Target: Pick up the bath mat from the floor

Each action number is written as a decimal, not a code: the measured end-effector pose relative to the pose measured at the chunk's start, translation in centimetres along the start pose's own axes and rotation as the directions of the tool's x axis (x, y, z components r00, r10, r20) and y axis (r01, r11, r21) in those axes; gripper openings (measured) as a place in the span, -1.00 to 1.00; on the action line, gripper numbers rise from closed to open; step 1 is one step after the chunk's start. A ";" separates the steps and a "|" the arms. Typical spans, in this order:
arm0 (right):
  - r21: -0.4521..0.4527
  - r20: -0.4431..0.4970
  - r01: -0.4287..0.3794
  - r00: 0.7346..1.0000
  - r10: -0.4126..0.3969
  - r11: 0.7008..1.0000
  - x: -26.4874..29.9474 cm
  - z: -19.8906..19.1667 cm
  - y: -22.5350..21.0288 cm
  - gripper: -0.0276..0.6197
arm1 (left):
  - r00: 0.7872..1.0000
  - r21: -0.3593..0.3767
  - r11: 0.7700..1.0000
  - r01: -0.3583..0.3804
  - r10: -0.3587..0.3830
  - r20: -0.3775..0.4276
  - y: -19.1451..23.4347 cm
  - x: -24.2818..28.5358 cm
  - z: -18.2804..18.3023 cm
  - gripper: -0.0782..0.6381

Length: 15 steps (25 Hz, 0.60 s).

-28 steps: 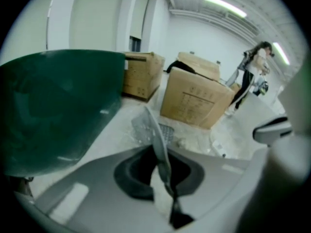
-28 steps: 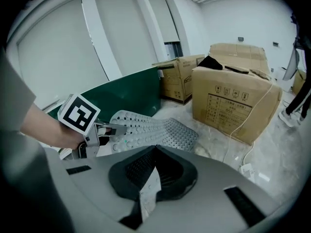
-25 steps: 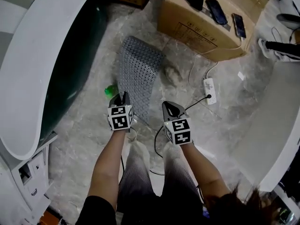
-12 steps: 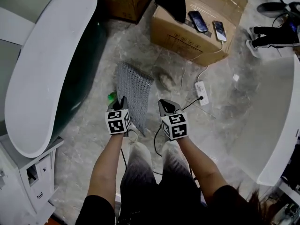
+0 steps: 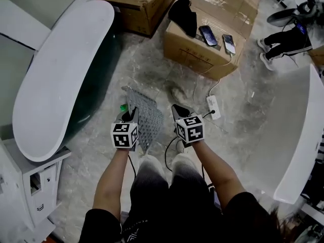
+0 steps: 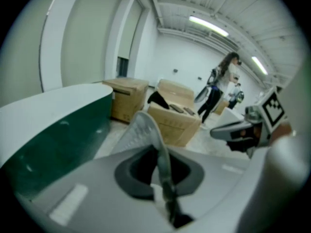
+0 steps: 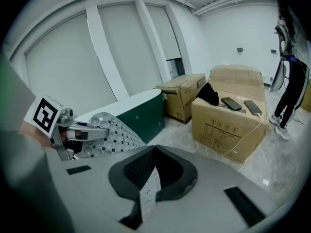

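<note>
Pinching bath mat [image 5: 147, 121], left gripper [image 5: 132, 111], right gripper [image 5: 178, 109]

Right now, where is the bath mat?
Centre of the head view: the bath mat is pinched by the left gripper and the right gripper, with the bathtub to its left and the power strip to its right.

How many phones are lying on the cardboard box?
2. One phone sits beside the black cloth on the cardboard box; the other phone lies just right of it. Any under the cloth would be hidden.
</note>
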State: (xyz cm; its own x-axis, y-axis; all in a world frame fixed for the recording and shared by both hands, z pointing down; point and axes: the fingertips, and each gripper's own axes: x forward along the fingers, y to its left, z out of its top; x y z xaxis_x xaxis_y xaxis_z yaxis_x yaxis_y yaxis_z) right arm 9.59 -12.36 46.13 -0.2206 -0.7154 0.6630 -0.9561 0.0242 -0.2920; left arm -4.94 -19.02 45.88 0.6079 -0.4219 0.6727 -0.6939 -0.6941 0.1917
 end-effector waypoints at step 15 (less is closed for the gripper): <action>0.032 0.117 -0.038 0.993 0.034 0.999 -7.9 5.1 2.1 -0.92 | 0.985 -0.009 0.997 0.073 -0.071 0.160 -4.7 -12.2 5.0 -0.73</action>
State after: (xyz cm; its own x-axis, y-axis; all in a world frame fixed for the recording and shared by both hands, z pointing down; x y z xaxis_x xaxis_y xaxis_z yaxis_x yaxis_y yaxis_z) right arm 10.26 -10.23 36.77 -0.2285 -0.7912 0.5673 -0.9404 0.0287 -0.3388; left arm -7.13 -13.51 33.17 0.7092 -0.4597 0.5346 -0.6511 -0.7179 0.2465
